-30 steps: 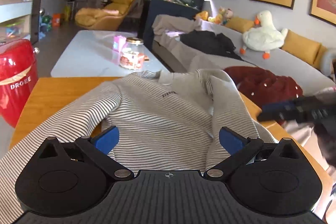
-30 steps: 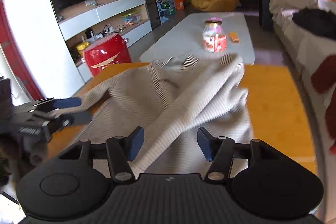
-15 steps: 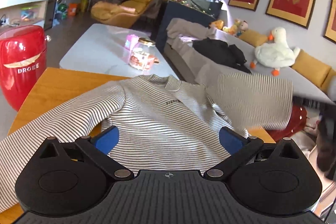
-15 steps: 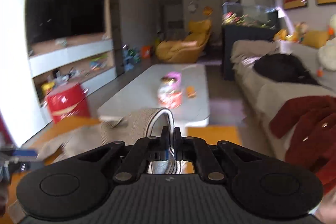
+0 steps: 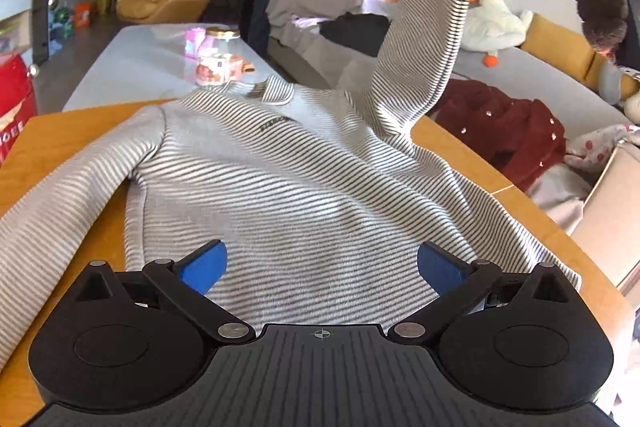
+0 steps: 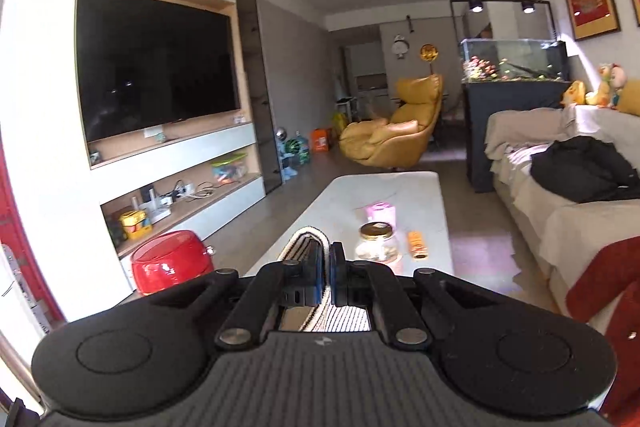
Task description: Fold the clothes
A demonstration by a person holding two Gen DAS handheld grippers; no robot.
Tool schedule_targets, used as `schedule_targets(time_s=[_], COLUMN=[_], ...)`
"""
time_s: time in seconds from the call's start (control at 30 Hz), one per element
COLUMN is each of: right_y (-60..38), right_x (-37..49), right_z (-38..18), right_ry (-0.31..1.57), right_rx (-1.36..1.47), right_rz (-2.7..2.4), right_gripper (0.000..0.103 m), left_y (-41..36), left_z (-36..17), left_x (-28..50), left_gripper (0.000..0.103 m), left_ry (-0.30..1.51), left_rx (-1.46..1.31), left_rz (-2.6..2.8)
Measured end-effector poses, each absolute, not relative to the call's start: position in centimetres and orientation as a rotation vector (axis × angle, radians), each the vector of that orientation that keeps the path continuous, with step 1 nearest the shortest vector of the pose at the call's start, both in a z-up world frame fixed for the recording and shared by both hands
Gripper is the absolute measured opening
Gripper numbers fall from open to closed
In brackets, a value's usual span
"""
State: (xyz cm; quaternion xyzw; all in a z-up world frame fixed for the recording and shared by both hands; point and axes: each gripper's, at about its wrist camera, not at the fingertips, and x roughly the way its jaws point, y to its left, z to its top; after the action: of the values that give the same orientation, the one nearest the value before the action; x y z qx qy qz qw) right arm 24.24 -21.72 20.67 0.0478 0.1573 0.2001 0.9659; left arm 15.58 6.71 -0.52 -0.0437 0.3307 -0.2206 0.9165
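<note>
lying flat on the wooden table, the striped sweater is seen with one sleeve held up, pinched tight by the right gripper, while the left gripper is spread wide above it.

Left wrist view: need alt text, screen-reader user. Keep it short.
A grey striped sweater lies front-up on a wooden table, with one sleeve lifted high at upper right. The open left gripper hovers over the sweater's hem, blue pads apart. Behind are a white coffee table with a jar, and a sofa.
</note>
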Motion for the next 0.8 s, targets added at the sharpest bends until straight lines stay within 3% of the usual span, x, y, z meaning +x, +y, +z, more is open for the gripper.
schedule_targets(time_s=[0.27,0.5,0.8], right_y=[-11.0,-9.2,-14.9], right_x=[30.6,30.2,29.0], right_z=[16.5,13.5,7.1], right_ry=[0.479,0.518,0.618], right_rx=[0.038,0.047,0.042], right_rz=[0.491,0.491,0.394], right_gripper=[0.005,0.042,0.057], left_y=[12.5,17.1,20.2], left_z=[-0.4,1.1,1.6], left_x=[12.5,11.9,11.3], left_gripper=[0.103,0.103,0.103], left_ry=[0.737,0.681,0.697], left_rx=[-0.293,-0.454,-0.483], left_rz=[-0.383,-0.236,-0.167])
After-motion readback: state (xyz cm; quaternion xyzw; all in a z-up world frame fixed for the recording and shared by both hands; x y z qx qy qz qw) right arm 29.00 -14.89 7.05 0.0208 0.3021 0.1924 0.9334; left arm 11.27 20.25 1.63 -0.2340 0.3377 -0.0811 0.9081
